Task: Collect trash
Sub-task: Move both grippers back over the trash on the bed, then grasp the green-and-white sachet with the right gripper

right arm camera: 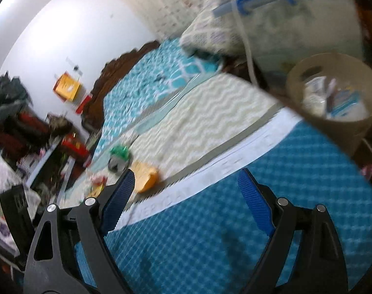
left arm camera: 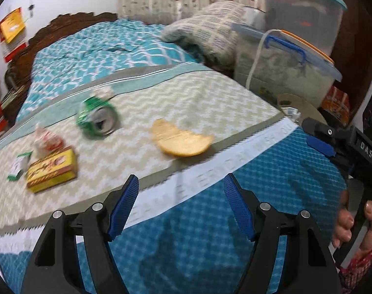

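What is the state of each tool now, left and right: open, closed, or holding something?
Left tool: open, holding nothing, above the bed.
Right tool: open, holding nothing.

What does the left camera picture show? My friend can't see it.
The open left gripper hovers over a bed holding trash: a crushed green can, a yellow box and a yellow peel-like scrap. Motion blurs the picture.
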Action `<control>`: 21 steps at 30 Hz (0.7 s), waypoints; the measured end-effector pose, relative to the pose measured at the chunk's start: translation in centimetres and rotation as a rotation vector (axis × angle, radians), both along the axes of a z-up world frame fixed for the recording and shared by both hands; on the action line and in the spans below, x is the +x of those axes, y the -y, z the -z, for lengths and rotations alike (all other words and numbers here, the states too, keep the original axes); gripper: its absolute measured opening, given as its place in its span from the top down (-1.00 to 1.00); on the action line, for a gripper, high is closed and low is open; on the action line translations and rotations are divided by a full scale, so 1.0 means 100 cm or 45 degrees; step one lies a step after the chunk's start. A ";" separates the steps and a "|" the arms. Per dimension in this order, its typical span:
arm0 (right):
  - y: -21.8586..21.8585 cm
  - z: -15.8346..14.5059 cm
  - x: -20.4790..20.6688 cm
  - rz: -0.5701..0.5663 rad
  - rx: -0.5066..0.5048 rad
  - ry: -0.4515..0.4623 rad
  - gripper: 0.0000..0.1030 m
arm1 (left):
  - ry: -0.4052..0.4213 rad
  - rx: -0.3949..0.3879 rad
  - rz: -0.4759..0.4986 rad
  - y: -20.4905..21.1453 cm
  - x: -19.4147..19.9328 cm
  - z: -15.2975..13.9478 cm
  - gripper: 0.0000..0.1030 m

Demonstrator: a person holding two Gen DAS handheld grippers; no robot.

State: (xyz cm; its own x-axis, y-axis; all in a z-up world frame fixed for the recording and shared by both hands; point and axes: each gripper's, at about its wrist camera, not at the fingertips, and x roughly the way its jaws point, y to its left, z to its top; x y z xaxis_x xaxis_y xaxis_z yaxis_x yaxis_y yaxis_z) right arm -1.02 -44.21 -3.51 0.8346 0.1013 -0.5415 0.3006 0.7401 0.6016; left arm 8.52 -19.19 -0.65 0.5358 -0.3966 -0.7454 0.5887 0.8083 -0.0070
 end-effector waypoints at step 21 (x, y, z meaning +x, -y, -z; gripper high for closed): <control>-0.184 -0.028 0.134 -0.611 -0.171 -0.052 -0.55 | -0.072 -0.092 -0.646 -0.238 0.052 0.054 -0.36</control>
